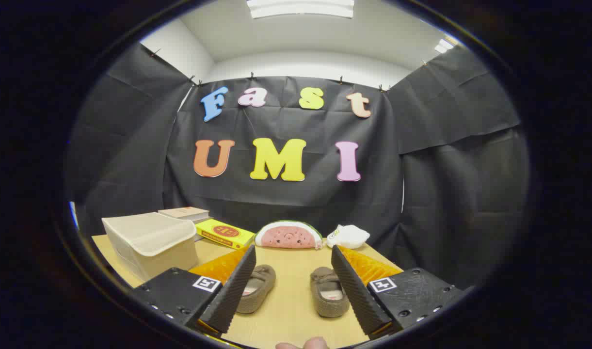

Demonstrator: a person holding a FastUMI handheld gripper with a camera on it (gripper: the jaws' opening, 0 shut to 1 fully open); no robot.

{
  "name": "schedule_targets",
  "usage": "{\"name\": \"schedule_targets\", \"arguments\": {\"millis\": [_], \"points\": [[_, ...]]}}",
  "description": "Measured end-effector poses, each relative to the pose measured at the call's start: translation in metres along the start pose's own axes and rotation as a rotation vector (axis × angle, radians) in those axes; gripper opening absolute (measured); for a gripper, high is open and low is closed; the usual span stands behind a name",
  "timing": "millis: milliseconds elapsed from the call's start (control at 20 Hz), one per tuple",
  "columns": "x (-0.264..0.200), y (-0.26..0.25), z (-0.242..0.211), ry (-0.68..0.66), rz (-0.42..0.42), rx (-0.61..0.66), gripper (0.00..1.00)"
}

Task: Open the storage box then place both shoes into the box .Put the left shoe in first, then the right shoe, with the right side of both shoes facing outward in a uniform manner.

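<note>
Two small brown slip-on shoes lie on the wooden table (291,310) between my fingers, toes pointing away. The left shoe (259,287) lies close to my left finger (232,291), which hides its near side. The right shoe (328,292) lies beside my right finger (354,291). My gripper (294,254) is open wide above the table, with nothing between its fingers. A beige storage box (150,242) with its lid shut stands on the table to the left, beyond my left finger.
Behind the box lie a tan book (184,212) and a yellow flat box (224,232). A watermelon-slice plush (288,235) and a white plush (347,236) sit at the table's far edge. A person's fingertip (305,344) shows nearest me.
</note>
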State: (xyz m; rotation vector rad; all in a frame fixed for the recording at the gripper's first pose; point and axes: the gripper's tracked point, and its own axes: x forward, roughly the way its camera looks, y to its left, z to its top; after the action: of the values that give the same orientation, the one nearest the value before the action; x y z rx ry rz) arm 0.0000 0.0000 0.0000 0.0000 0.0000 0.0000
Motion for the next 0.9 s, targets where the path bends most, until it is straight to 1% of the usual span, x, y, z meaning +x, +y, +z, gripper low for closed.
{"name": "schedule_targets", "arguments": {"millis": [300,900], "points": [[0.001,0.004,-0.002,0.007,0.009,-0.011,0.95],[0.004,0.008,-0.01,0.016,0.024,0.008,0.95]]}}
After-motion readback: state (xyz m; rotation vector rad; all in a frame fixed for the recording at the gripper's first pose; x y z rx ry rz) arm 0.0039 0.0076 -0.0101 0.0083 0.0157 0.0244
